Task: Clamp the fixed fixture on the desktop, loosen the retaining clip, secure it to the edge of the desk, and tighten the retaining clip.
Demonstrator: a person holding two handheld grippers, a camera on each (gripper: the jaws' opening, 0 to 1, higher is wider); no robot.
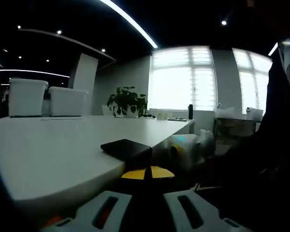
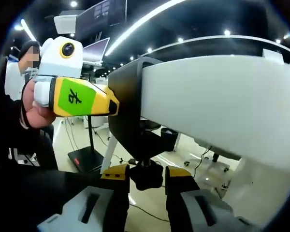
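Observation:
A black C-shaped fixture point(image 2: 128, 111) wraps the edge of the white desk point(image 2: 217, 106). Its flat top plate point(image 1: 127, 148) lies on the desk point(image 1: 58, 145) at the rim. My left gripper point(image 1: 147, 173) has its yellow tips pressed together at the fixture's back, just under the top plate. That same gripper point(image 2: 82, 96) comes in from the left in the right gripper view, held by a hand and touching the fixture's upper back. Below the desk, my right gripper point(image 2: 146, 174) is shut on the black screw knob point(image 2: 146, 176). The right gripper's white body point(image 1: 183, 149) shows beyond the desk edge.
Two white bins point(image 1: 26, 96) point(image 1: 67, 101) stand at the desk's far side, with a potted plant point(image 1: 128, 101) and a dark bottle point(image 1: 190, 111) near the bright windows. Under the desk are a black stand base point(image 2: 87, 157) and floor cables. A person point(image 2: 14, 72) stands at the left.

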